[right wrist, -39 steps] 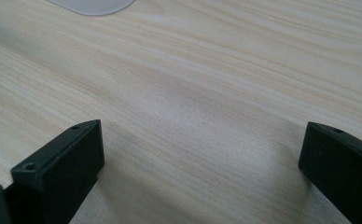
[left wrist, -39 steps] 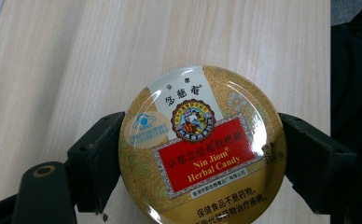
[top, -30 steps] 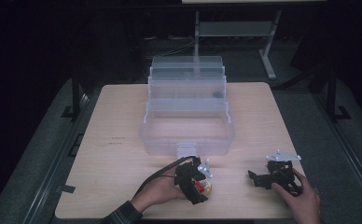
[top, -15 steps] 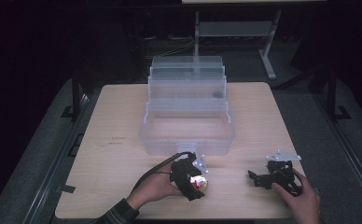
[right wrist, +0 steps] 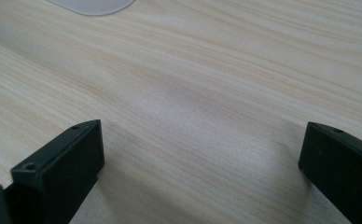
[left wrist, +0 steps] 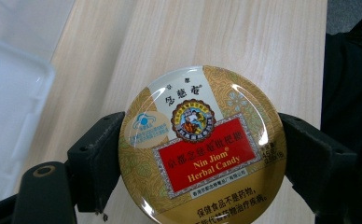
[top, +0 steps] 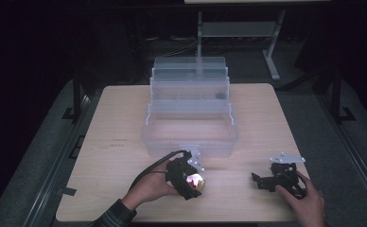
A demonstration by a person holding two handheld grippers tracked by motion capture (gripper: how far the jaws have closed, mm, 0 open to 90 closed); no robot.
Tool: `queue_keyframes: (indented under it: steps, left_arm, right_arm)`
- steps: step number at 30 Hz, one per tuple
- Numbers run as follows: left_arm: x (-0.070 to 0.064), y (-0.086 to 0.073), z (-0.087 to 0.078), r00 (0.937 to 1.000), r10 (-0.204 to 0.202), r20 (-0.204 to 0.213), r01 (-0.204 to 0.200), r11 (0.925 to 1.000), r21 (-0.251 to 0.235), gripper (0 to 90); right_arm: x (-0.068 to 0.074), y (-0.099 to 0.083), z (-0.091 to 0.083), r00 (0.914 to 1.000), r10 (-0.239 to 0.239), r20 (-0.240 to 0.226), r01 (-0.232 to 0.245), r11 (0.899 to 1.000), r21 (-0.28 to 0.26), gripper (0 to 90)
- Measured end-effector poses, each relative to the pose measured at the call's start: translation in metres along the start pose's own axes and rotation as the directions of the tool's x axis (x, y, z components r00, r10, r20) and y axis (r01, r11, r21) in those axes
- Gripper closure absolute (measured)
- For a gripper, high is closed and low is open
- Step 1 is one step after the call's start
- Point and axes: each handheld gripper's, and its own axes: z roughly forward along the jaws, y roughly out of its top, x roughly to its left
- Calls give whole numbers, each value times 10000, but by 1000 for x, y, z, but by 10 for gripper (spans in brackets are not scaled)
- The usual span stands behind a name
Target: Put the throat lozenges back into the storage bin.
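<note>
Your left gripper [top: 191, 179] has its jaws clamped on the Nin Jiom Herbal Candy tin [left wrist: 202, 147], one jaw on each side of the round rim, as the left gripper view shows plainly. In the high view the tin [top: 195, 180] sits low and just left of centre in the frame, close above the wooden table [top: 115, 118] and just below the front wall of the clear plastic tiered box [top: 191, 142].

The step in hand looks like carrying the tin to that box. Keep the squeeze steady: the tin is smooth metal and round, so the jaws meet it along two narrow stretches of rim and it could pivot or slip if you ease off. Lift high enough to clear the front wall and the latch at its middle before you move up the frame, then lower over the open bottom tray.

Your right gripper [top: 276, 179] rests at the lower right of the high view with its jaws spread wide and nothing between them; leave it parked there, well apart from the path.

The tin is a flat disc, so it has no long axis in plan; its short axis runs through the lid. The lid faces the left gripper's camera, and the printed text reads slightly tilted, rising toward the right of that view.
</note>
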Motion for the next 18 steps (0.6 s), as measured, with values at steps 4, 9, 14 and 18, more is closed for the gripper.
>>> queue_keyframes:
  steps: [4, 9, 14, 18]
  left_arm:
    - [2, -3, -4, 10000, -65, -25, 65, 10000, 4, 196]
    - [6, -7, -11, 9997, -217, -134, 217, 9997, -67, 196]
    - [9, -13, -17, 9992, -342, -212, 340, 9994, -68, 196]
    - [13, -18, -23, 9981, -522, -319, 517, 9986, -143, 196]
  right_arm:
    - [0, 0, 0, 10000, -3, 1, 3, 10000, -2, 0]
    - [0, 0, 0, 10000, -2, -1, 2, 10000, 0, 0]
    - [0, 0, 0, 10000, 0, -1, 0, 10000, 1, 0]
    - [0, 0, 0, 10000, -3, 1, 3, 10000, -3, 0]
